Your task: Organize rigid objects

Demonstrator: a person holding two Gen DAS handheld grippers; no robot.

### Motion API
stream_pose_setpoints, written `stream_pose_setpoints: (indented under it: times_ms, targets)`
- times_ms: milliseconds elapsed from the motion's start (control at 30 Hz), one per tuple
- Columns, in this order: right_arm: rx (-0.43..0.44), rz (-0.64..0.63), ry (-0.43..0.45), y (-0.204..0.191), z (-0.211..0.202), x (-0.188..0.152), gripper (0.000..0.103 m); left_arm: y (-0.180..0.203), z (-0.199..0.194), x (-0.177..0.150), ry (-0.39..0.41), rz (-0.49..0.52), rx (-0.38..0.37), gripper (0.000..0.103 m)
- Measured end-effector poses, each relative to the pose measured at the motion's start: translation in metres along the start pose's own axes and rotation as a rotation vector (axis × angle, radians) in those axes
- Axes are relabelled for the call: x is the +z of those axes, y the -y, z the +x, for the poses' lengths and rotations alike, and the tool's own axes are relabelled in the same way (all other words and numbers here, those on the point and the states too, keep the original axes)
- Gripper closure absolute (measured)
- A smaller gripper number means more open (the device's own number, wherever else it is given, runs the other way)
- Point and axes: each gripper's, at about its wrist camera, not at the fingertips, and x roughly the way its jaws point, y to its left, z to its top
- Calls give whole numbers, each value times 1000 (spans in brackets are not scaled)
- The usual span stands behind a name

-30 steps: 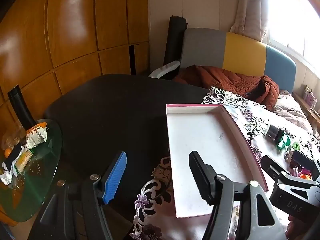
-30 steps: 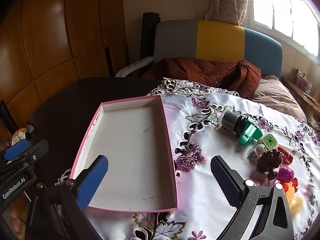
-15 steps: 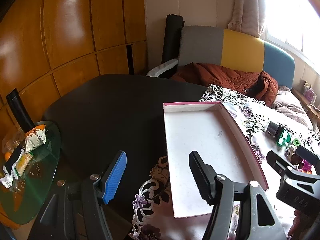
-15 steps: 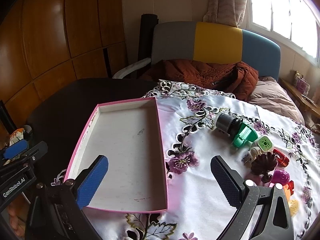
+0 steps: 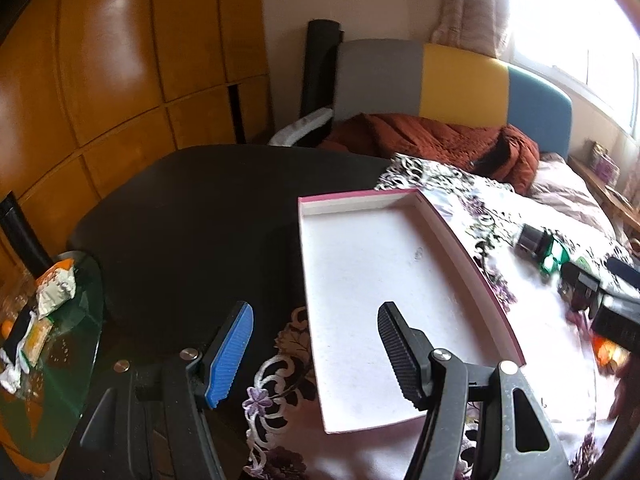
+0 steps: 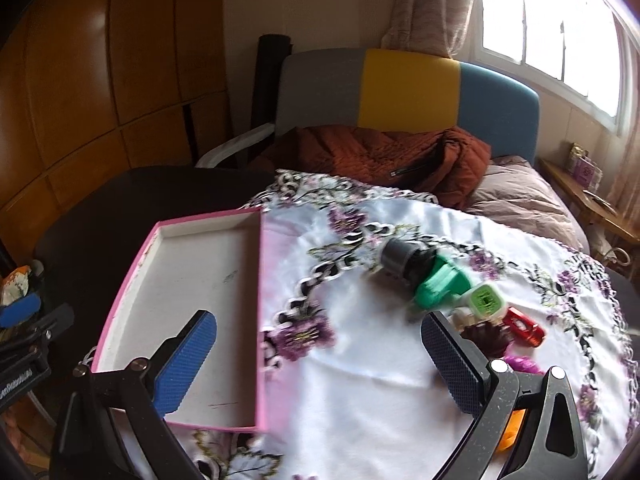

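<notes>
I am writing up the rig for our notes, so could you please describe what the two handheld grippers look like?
Both are black plastic frames with silver pivot bolts. The left gripper has one blue ribbed pad and one black ribbed pad. The right gripper carries two dark blue pads with a fine cross-hatched texture. White lettering marks the left gripper's body in the right wrist view, only partly readable. No cables or sleeves show.

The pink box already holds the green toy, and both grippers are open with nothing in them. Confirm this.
Not quite. The pink box is empty; the right wrist view shows the green toy lying on the floral tablecloth beside it. The left gripper and right gripper are indeed open and empty.
</notes>
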Motion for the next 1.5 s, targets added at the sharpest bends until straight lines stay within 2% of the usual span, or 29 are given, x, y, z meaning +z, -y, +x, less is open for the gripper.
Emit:
stream_pose_setpoints:
  times_ms: [67, 233, 367, 467, 533, 667, 733, 800, 833, 1000, 1167, 1233, 1400, 1500]
  targets:
    - [-17, 3, 3, 12, 0, 4, 0, 5, 2, 1, -10, 17, -21, 37]
    - [-44, 27, 21, 50, -1, 14, 0, 16, 5, 3, -35, 44, -128, 37]
    - [-96, 47, 24, 84, 1, 19, 0, 23, 4, 5, -39, 33, -261, 37]
    - [-132, 71, 14, 113, 7, 19, 0, 31, 3, 8, -53, 12, -323, 32]
    - [-160, 84, 9, 134, 12, 18, 0, 37, 8, 11, -92, -12, -362, 31]
    - [-194, 190, -3, 181, 20, 10, 0, 54, 16, 14, -123, -8, -382, 31]
    - [-207, 299, -24, 205, 25, 2, 0, 64, 17, 17, -115, 18, -421, 31]
    - [-174, 394, -38, 220, 25, -1, 0, 78, 20, 24, -122, 45, -479, 29]
    - [-169, 432, -36, 226, 24, -2, 0, 84, 22, 27, -126, 64, -485, 27]
    - [-168, 487, -54, 236, 23, -5, 0, 128, 40, 49, -183, 165, -537, 27]
    - [-176, 494, -38, 238, 20, -4, 0, 177, 67, 68, -235, 260, -519, 27]
    - [-171, 500, -32, 240, 19, -5, 0, 197, 78, 75, -252, 303, -534, 27]
    - [-168, 499, -28, 241, 18, -3, 0, 245, 104, 88, -248, 393, -569, 21]
    - [-166, 504, -24, 243, 18, -3, 0, 268, 125, 96, -248, 417, -574, 21]
